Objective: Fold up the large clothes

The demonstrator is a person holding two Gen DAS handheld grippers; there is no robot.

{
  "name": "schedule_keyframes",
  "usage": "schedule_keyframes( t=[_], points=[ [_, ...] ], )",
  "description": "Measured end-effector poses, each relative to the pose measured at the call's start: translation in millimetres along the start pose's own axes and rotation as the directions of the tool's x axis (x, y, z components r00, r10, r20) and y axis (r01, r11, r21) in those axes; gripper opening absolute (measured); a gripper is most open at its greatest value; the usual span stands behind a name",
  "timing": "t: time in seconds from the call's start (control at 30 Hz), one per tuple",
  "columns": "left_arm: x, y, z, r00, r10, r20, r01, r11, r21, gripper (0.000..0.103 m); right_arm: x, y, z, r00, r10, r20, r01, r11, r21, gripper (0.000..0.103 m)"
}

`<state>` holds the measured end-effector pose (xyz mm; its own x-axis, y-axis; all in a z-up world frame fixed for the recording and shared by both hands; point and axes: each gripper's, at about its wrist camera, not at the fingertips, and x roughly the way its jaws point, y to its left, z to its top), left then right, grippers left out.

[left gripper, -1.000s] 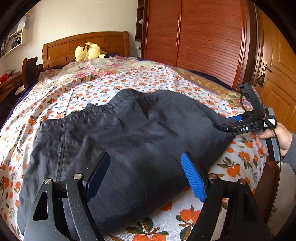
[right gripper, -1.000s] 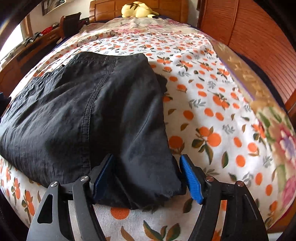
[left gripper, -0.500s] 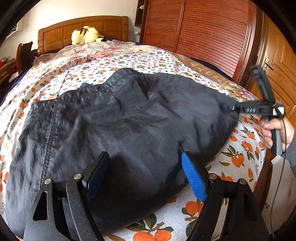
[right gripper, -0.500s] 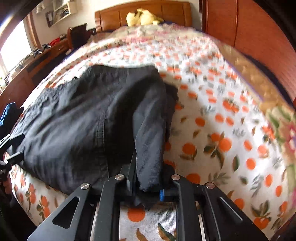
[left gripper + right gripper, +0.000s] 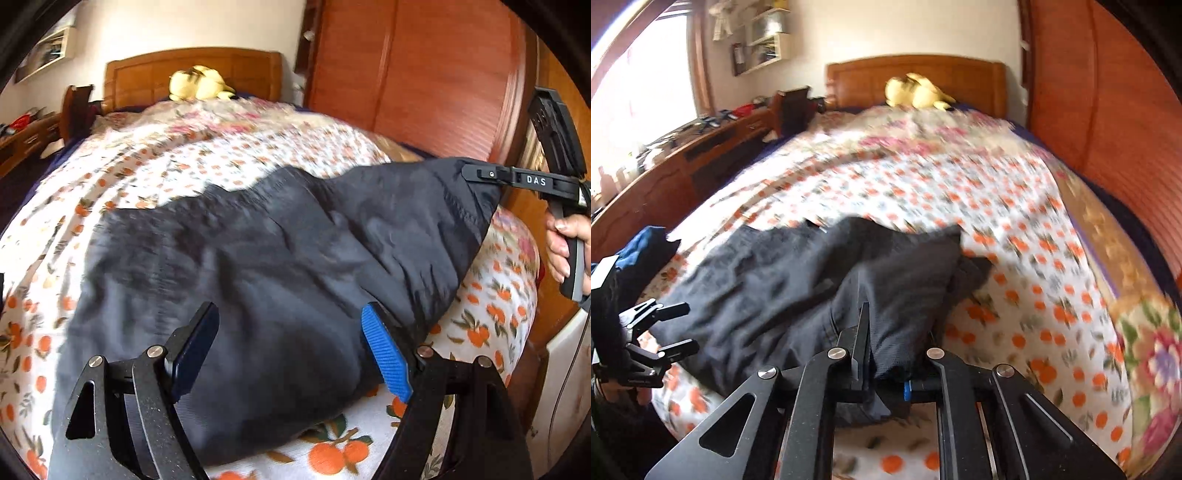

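A large dark grey garment [image 5: 258, 280] lies spread on the bed [image 5: 155, 173] with its orange-print sheet. My left gripper [image 5: 291, 347] is open, its two fingers hovering over the garment's near edge. My right gripper [image 5: 886, 354] is shut on the garment's right corner [image 5: 897, 321] and holds it lifted off the sheet. In the left wrist view the right gripper [image 5: 484, 173] stands at the right, with the corner pulled up taut. In the right wrist view the left gripper [image 5: 674, 328] shows open at the far left.
A wooden headboard [image 5: 192, 74] with a yellow plush toy [image 5: 199, 83] is at the far end. A red-brown wardrobe [image 5: 417, 74] runs along the right side. A wooden desk [image 5: 683, 162] with clutter stands on the left. Blue cloth [image 5: 642, 251] lies at the bed's left edge.
My right gripper closed on the garment's right corner and raised it off the bed. My left gripper stayed open over the near edge.
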<state>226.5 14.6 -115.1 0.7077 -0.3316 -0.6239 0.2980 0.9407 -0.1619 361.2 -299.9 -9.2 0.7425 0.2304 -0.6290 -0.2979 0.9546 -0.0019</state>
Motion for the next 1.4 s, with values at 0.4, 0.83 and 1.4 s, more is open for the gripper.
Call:
schedule_keyframes(
  t=[0.4,0.83,1.4],
  points=[
    [-70.9,82.6,-11.1,0.981,0.162,0.107,-0.15,0.983,-0.108,0.08,14.7,154.7,58.3,0.97,0.233,0.074,-0.205,0.94,-0.272,0.006],
    [-113.3,158.5,-40.1,0.95,0.279,0.139,-0.233,0.931,-0.279,0.08,74.4,269.6,27.8,0.905,0.404,-0.131,-0.423,0.825,-0.375,0.012],
    [-99.8,124.7,-30.6,0.958,0.24,0.155,-0.208,0.958,-0.196,0.08,17.8,190.0,21.9,0.962,0.272,-0.007,-0.262,0.921,-0.287,0.044]
  ],
)
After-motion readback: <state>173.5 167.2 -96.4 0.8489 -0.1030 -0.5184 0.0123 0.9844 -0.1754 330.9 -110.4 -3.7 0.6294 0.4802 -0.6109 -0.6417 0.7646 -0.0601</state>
